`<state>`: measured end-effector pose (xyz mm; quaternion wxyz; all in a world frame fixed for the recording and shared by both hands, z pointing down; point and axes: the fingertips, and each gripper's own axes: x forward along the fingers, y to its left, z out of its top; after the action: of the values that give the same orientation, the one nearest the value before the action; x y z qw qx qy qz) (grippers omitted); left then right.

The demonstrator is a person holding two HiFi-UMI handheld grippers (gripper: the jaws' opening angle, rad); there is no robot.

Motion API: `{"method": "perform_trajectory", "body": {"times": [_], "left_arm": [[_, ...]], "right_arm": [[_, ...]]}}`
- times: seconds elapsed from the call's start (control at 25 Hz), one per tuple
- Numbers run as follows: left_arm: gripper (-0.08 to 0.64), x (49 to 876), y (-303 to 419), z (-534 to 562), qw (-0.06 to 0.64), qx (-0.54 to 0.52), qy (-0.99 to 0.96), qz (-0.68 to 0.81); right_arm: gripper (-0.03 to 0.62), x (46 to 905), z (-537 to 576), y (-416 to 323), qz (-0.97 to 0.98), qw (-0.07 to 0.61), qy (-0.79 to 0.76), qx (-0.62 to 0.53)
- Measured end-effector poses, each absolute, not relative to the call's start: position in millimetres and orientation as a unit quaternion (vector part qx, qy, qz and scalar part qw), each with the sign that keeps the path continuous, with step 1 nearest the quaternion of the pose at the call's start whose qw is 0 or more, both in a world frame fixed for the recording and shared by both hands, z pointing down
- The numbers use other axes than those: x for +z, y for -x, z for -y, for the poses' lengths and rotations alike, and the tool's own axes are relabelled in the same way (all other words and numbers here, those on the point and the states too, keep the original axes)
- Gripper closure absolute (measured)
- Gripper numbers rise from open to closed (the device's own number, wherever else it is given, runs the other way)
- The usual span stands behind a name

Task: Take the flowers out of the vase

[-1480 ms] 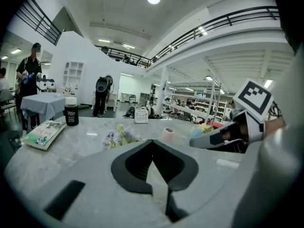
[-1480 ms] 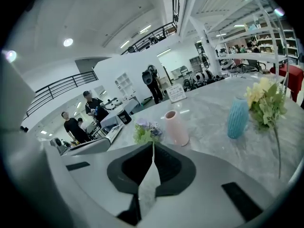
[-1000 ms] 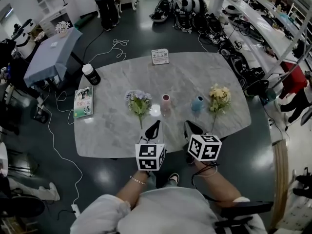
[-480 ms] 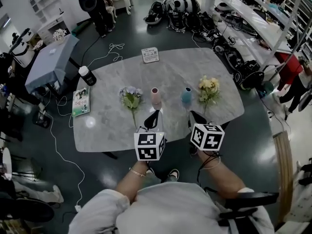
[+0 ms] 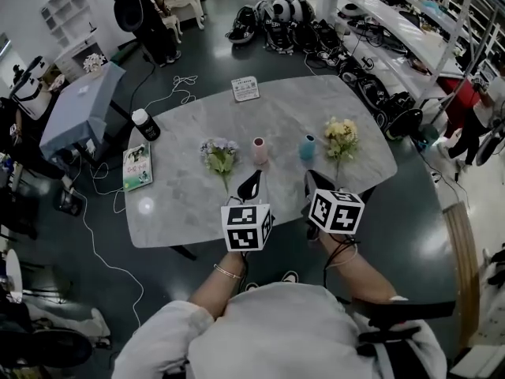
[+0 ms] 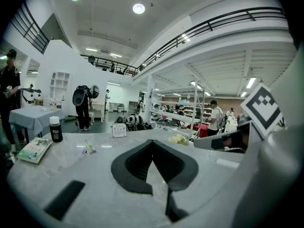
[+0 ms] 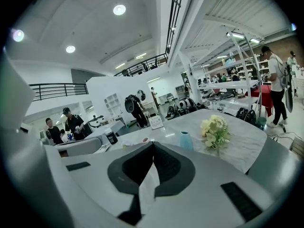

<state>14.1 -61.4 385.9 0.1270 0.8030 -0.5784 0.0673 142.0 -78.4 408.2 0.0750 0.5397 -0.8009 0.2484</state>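
Purple flowers [image 5: 218, 155] and yellow flowers [image 5: 340, 136] lie flat on the marble table [image 5: 181, 212], outside the vases. Between them stand a pink vase [image 5: 259, 150] and a blue vase [image 5: 307, 147], both upright. My left gripper [image 5: 251, 184] hovers near the table's front edge, short of the pink vase, shut and empty. My right gripper [image 5: 314, 181] hangs beside it, short of the blue vase, also shut with nothing held. The right gripper view shows the blue vase [image 7: 186, 140] and yellow flowers [image 7: 214, 131] ahead of the shut gripper [image 7: 153, 144]. The left gripper [image 6: 152, 141] faces across the table.
A black bottle [image 5: 147, 123] and a book [image 5: 137, 166] sit at the table's left end, a small card [image 5: 245, 89] at its far edge. A cloth-covered table [image 5: 79, 109] stands left. A person with a backpack [image 5: 146, 14] stands behind; shelves with gear line the right.
Both grippers have lifted a little above the table and stayed shut. The flowers and vases have not moved on the table; the head view has shifted.
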Motion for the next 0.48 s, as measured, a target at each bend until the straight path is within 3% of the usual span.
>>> {"method": "perform_trajectory", "body": {"times": [0.48], "left_arm": [[0.551,388,4,58,0.135,0.060,-0.800,0.581]], "right_arm": [[0.588,406,72,-114,0.812,0.084,-0.526,0.240]]}}
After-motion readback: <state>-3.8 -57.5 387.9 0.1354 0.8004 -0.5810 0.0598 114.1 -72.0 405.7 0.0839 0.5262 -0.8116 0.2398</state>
